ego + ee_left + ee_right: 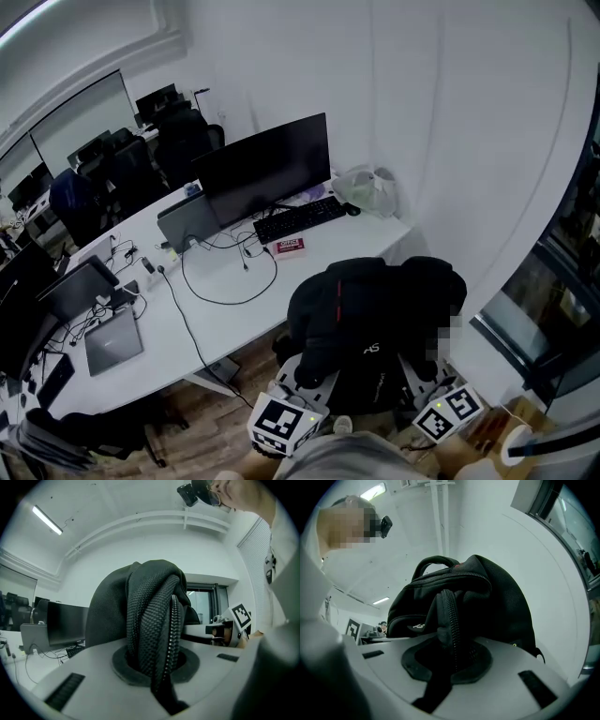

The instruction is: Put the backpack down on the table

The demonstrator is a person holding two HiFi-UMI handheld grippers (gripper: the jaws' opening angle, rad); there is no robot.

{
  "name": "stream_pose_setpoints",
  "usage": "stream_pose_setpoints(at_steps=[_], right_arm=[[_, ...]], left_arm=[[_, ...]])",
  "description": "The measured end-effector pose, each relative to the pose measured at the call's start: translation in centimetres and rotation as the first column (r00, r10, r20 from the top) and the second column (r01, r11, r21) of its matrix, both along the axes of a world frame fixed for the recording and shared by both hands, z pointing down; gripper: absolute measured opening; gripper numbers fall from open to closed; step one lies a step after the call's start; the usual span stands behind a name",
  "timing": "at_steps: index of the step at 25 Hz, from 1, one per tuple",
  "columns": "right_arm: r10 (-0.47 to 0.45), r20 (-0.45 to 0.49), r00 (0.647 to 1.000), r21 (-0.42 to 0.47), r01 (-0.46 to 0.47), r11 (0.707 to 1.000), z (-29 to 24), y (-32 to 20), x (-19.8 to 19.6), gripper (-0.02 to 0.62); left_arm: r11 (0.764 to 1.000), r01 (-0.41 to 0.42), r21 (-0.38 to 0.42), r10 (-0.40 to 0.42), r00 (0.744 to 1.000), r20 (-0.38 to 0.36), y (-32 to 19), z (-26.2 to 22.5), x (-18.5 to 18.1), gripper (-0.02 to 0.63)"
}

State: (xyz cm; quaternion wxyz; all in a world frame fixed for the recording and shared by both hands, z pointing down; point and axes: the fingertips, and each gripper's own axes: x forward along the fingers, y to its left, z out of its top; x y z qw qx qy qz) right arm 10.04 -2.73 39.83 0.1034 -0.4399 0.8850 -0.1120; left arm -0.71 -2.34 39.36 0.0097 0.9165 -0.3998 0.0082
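The black backpack (375, 314) was held at the frame's lower centre, beside the white table (225, 323). Its zippered folds were pinched by the left gripper (314, 367) and the right gripper (412, 364).

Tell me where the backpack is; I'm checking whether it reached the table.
Head view, lower right of centre: the backpack, clamped by left hand-held gripper and right hand-held gripper, is by the table's near edge.

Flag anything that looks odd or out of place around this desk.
Nothing is spilled or damaged. The black backpack is bunched up at the desk's near edge, pinched by its zippered fabric in the left gripper and right gripper. Loose cables sprawl across the desk.
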Motion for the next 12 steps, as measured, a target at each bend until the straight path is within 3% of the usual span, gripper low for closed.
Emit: stream_pose_setpoints(at_steps=[5,12], right_arm=[[-0.036,-0.003,0.999,0.000,0.036,0.999,-1.6,-6.5,2.0,0.049],[-0.043,-0.009,0.999,0.005,0.043,0.999,-0.9,-8.6,2.3,0.049]], left_arm=[[0.999,0.033,-0.011,-0.033,0.999,0.002,-6.1,-1.5,2.0,0.028],[0.999,0.043,0.008,-0.043,0.999,0.000,-8.2,-0.7,2.2,0.028]])
